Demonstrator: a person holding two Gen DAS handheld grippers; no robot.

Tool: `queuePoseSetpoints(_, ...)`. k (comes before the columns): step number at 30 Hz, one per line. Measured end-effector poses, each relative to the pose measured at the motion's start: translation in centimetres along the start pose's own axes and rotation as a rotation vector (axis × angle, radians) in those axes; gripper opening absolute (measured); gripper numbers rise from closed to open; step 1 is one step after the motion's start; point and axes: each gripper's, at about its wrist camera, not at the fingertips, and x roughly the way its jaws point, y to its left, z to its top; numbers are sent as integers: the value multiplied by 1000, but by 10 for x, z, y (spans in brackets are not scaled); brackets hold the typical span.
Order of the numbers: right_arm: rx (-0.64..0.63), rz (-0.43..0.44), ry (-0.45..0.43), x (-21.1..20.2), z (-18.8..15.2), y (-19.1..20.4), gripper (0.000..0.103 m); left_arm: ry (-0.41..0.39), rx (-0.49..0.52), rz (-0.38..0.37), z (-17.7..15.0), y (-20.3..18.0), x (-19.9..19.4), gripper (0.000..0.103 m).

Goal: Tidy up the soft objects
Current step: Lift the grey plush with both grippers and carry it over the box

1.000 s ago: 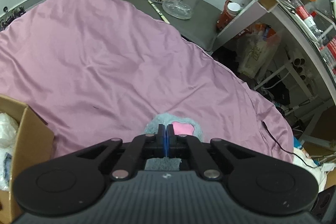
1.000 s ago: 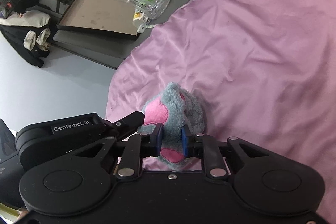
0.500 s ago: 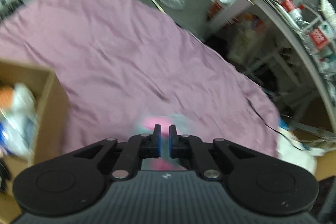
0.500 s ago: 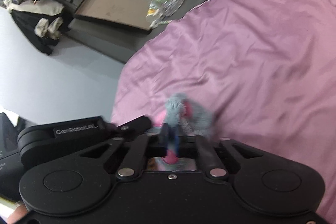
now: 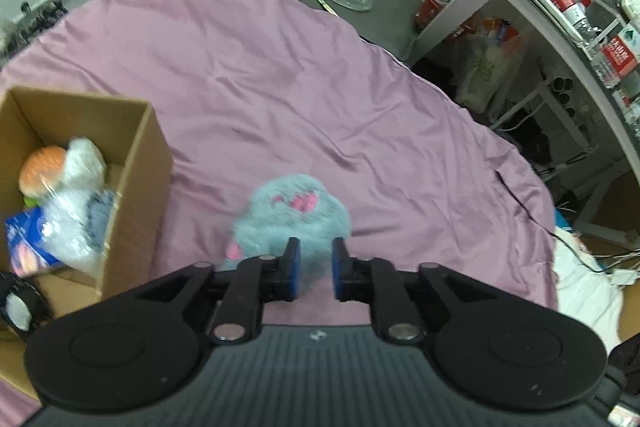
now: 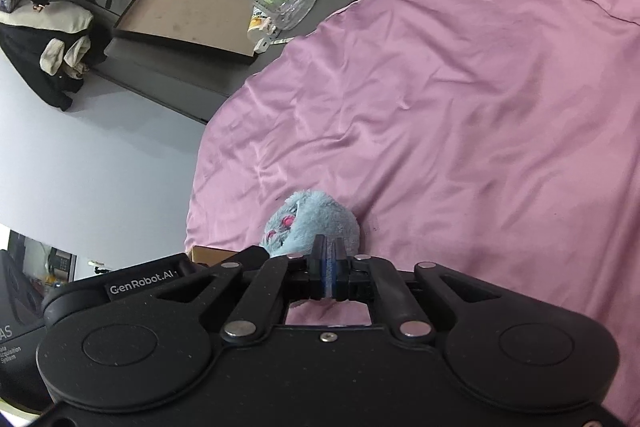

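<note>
Evidently the sorting is well along but not finished. A cardboard box (image 5: 132, 163) stands at the bed's left edge and already holds several soft items, among them an orange-and-white plush (image 5: 60, 167) and bagged pieces. One item is outstanding: a blue-grey plush (image 5: 296, 215) with pink markings, just above the purple sheet (image 5: 280, 75) beside the box, not yet in it.

The left gripper (image 5: 313, 269) has its jaws opening; the plush sits between and ahead of them, and the pads do not appear to press on it. The right gripper (image 6: 327, 269) stands almost closed, a thin fold of blue fur pinched between its pads, so the plush hangs from that side alone.

Remaining work, as judged: carry the plush over the box rim and release it inside. No other loose soft item shows on the sheet.
</note>
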Motion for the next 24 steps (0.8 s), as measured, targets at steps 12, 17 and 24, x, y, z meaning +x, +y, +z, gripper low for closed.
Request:
queuePoseSetpoints(12,44,18,24,35,12,0,39,-69,-7,51,21,11,22,53)
queuePoseSetpoints(17,73,14,44,50,18,-6,39,-57,-15,72,25,14,42,53)
queuePoseSetpoints(24,96,16,85,70,20,-11,39,-6,-40,64,22,19,67,30)
